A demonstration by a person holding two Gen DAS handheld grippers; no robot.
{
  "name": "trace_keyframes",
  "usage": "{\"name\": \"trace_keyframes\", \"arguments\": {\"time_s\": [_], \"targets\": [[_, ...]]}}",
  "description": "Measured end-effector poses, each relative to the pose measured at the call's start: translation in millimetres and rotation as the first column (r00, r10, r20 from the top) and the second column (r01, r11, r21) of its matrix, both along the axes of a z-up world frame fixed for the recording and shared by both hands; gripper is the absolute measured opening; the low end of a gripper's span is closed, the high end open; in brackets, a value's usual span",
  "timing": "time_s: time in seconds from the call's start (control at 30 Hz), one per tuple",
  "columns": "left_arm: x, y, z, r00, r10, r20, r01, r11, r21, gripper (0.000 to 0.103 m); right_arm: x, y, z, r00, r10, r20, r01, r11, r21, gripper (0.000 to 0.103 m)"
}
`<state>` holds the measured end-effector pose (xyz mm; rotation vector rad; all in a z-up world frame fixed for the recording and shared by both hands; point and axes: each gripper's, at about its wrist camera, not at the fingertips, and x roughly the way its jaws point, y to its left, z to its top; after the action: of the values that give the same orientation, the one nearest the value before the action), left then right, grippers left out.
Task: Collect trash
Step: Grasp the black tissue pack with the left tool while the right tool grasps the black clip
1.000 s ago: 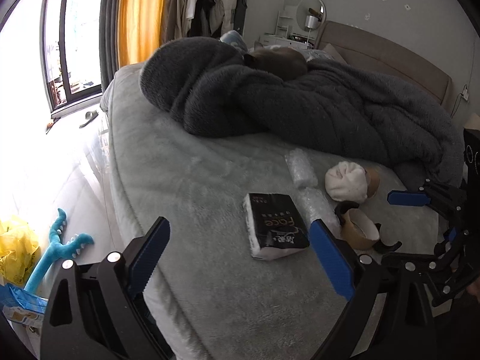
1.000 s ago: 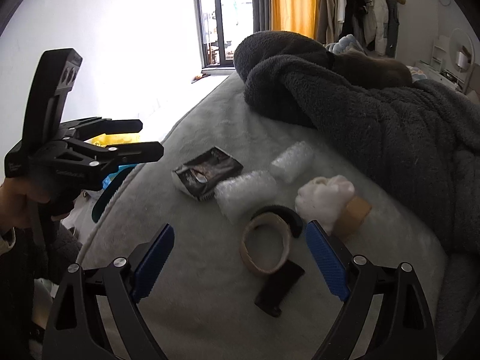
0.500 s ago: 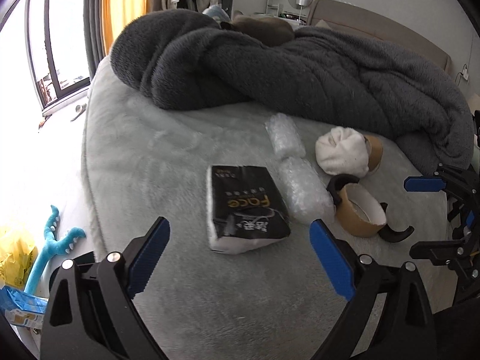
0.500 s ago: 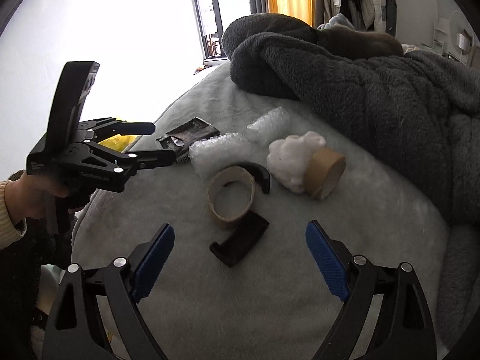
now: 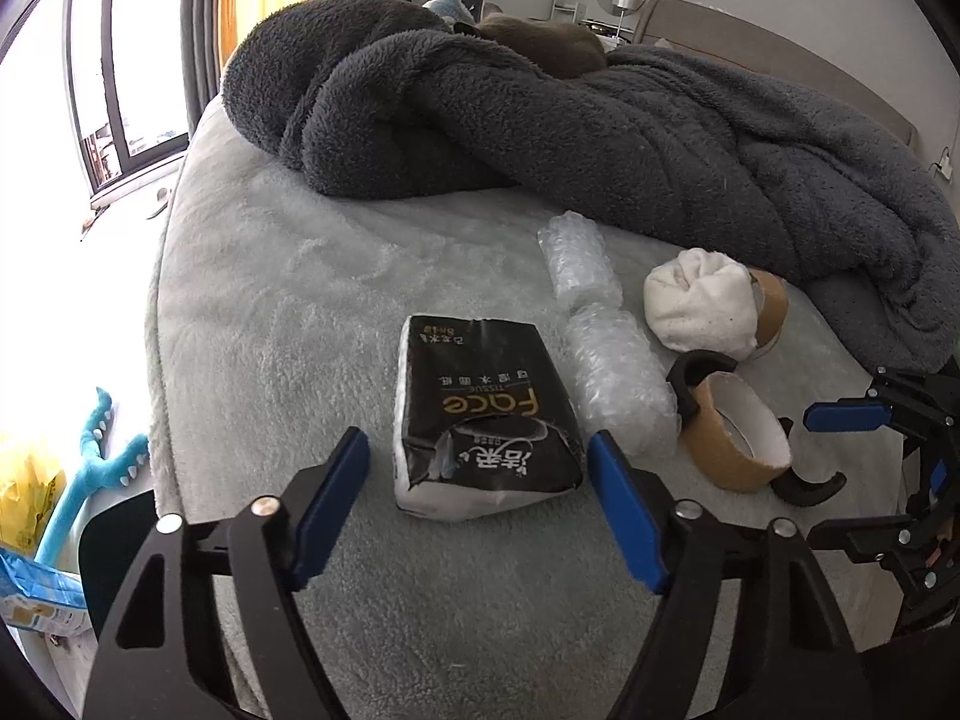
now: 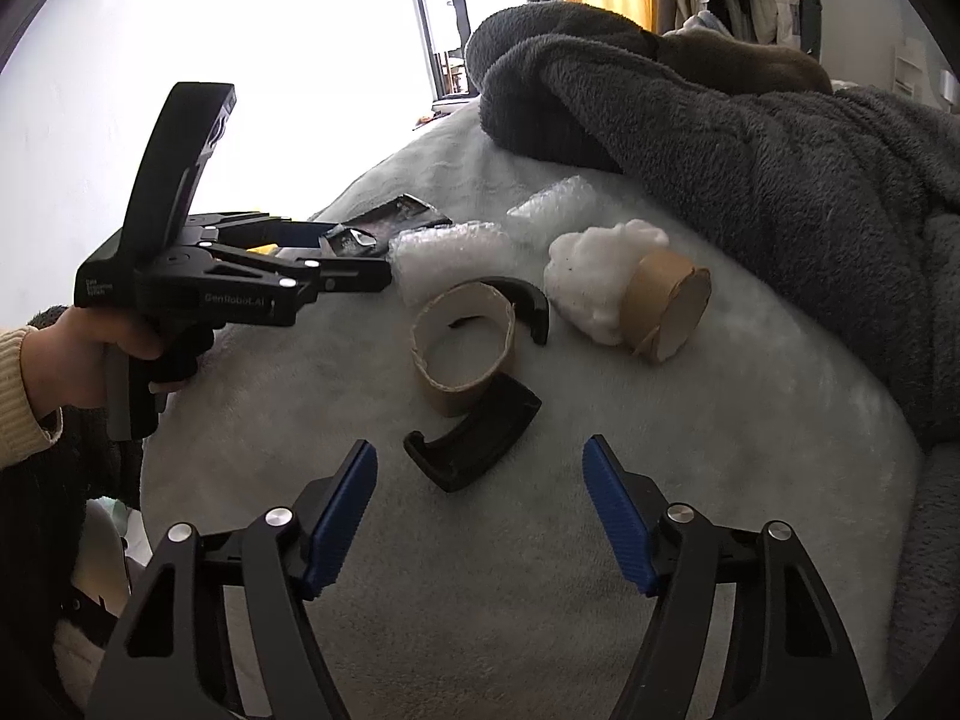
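A torn black tissue pack (image 5: 480,420) lies on the pale bed cover, just ahead of my open left gripper (image 5: 480,504); its near end sits between the blue pads without touching. Right of it lie two bubble-wrap rolls (image 5: 606,372), a brown tape core (image 5: 735,438), black curved plastic pieces (image 6: 474,450), a white wad (image 5: 699,306) and another tape roll (image 6: 669,312). My right gripper (image 6: 480,516) is open and empty, just short of the near black piece. The left gripper also shows in the right wrist view (image 6: 336,258), at the tissue pack (image 6: 384,225).
A big dark grey blanket (image 5: 600,114) is heaped across the far side of the bed. The bed edge (image 5: 159,312) drops off at left; a blue toy (image 5: 90,480) and yellow bag (image 5: 24,498) lie on the floor there.
Both grippers have moved forward toward the bed. The left one has closed in on the tissue pack and its jaws have narrowed somewhat. The right one has neared the black piece.
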<state>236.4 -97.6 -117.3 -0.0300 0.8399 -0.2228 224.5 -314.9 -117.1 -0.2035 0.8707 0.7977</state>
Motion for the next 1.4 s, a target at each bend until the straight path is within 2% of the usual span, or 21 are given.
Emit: {"name": "trace_keyframes", "arguments": {"time_s": [0.07,0.23,0.33,0.5,0.87,0.9,1.07,1.17,1.2,1.4], "targets": [[2,1,-1,1.0,0.002,-0.004,-0.002,1.0,-0.005,0.073,2,-1,0,1.0,-0.002,-0.002,0.002,1.0,0.004,0.068],[2,-1,-1,1.0,-0.001,-0.003,0.001,1.0,0.013,0.058,7,-2,-1,1.0,-0.002,-0.016,0.002,1.0,0.018,0.06],[3,2,1,1.0,0.002,0.001,-0.002,1.0,0.001,0.056,7,2,-1,1.0,0.009,-0.016,-0.009,1.0,0.009,0.057],[0,4,3,1.0,-0.001,0.011,0.001,1.0,-0.004,0.055,6,6,-1,1.0,0.016,-0.008,-0.016,1.0,-0.002,0.051],[-4,15,13,0.999,0.01,0.037,-0.008,0.999,-0.036,0.055,16,11,-4,1.0,0.021,-0.019,-0.021,1.0,0.001,0.045],[-5,16,14,0.999,0.009,0.039,-0.008,0.999,-0.04,0.055,17,13,-4,1.0,0.022,-0.018,-0.022,1.0,-0.004,0.041],[-6,20,15,0.999,0.011,0.041,-0.009,0.999,-0.042,0.055,19,18,-4,1.0,0.026,-0.018,-0.026,0.999,-0.019,0.039],[-7,25,17,0.999,0.015,0.048,-0.013,0.999,-0.043,0.055,19,17,1,1.0,0.02,-0.003,-0.021,0.999,-0.044,0.034],[-8,26,18,0.999,0.015,0.052,-0.013,0.999,-0.043,0.055,19,16,3,1.0,0.016,0.005,-0.016,0.998,-0.053,0.021],[-9,33,24,0.998,0.015,0.064,-0.012,0.999,-0.044,0.055,24,17,-2,1.0,-0.013,-0.001,0.013,0.993,-0.116,0.021]]}}
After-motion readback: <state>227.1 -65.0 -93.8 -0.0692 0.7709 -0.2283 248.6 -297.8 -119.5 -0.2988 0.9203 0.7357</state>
